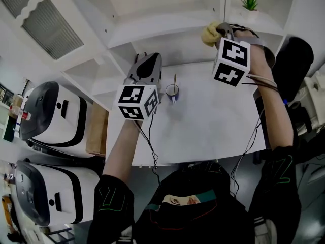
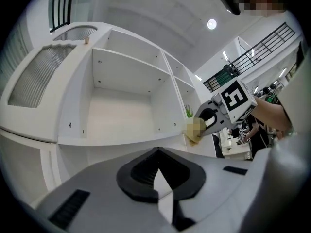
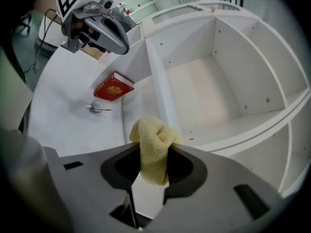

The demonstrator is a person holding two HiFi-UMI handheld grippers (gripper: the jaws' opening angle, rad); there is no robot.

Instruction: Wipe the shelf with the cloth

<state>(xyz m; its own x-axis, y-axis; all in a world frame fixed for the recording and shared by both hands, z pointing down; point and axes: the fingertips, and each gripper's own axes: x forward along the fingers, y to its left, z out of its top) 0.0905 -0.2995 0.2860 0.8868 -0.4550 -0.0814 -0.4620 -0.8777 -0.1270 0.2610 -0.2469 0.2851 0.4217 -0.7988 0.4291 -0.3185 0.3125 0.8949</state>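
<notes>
A white table below — overhead, a round ceiling light glows near black railings.

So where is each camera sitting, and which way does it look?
Head view: on the person's head, looking steeply down at the table; both forearms, left gripper and right gripper show.
Left gripper view: on the left gripper, facing the shelf past its own shut jaws.
Right gripper view: on the right gripper, facing the shelf, its jaws clamping the cloth.
Shared: both gripper views show the shelf and the other gripper.
</notes>
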